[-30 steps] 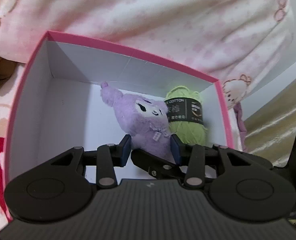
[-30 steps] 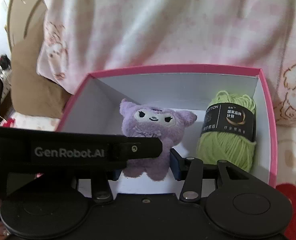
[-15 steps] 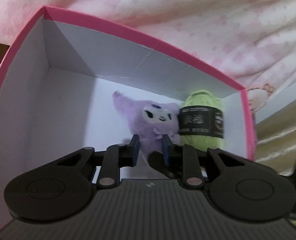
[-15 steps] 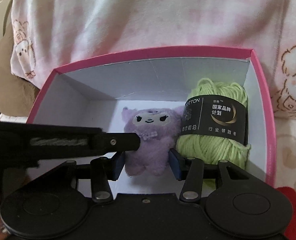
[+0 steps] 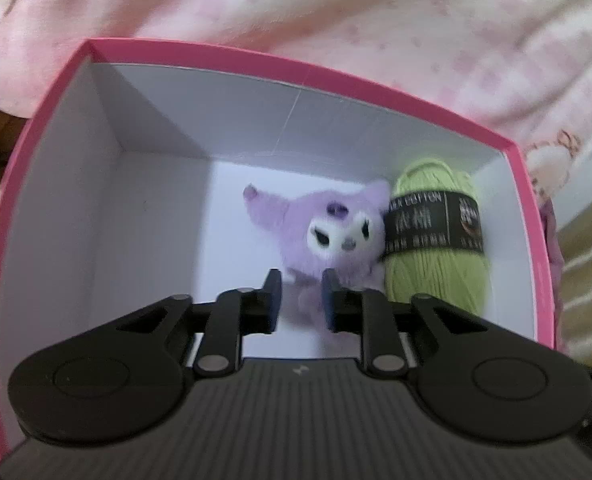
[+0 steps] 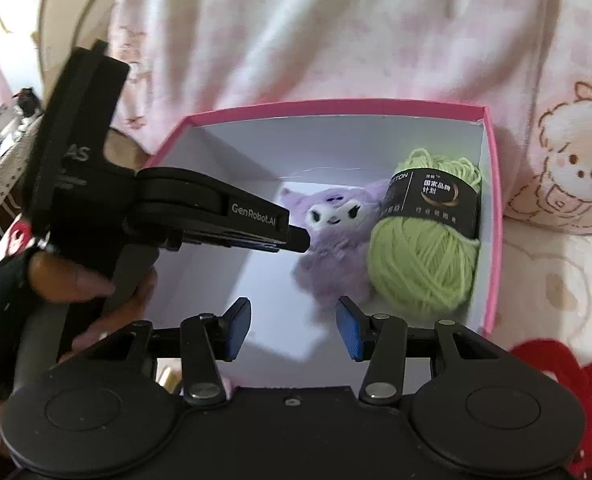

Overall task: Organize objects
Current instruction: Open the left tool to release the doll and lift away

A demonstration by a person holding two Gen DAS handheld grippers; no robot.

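Note:
A pink box with white inside [image 5: 296, 76] [image 6: 336, 105] holds a purple plush toy [image 5: 328, 232] [image 6: 332, 232] and a green yarn ball with a black label [image 5: 436, 256] [image 6: 428, 244], which touch each other. My left gripper [image 5: 299, 300] is inside the box, its jaws narrowly apart around the plush's lower body. In the right wrist view the left gripper [image 6: 296, 238] reaches in from the left and touches the plush. My right gripper [image 6: 293, 330] is open and empty above the box's near edge.
The box sits on a pink and white cartoon-print blanket [image 6: 556, 184] that rises behind it [image 5: 376, 20]. A red patch of fabric [image 6: 568, 376] lies at the right. A gloved hand [image 6: 35, 280] holds the left gripper. The box's left half is bare floor [image 5: 147, 240].
My right gripper has let go of the plush, opened wide and pulled back toward the box's near edge. My left gripper has closed in around the plush's lower body, and the plush now leans against the yarn.

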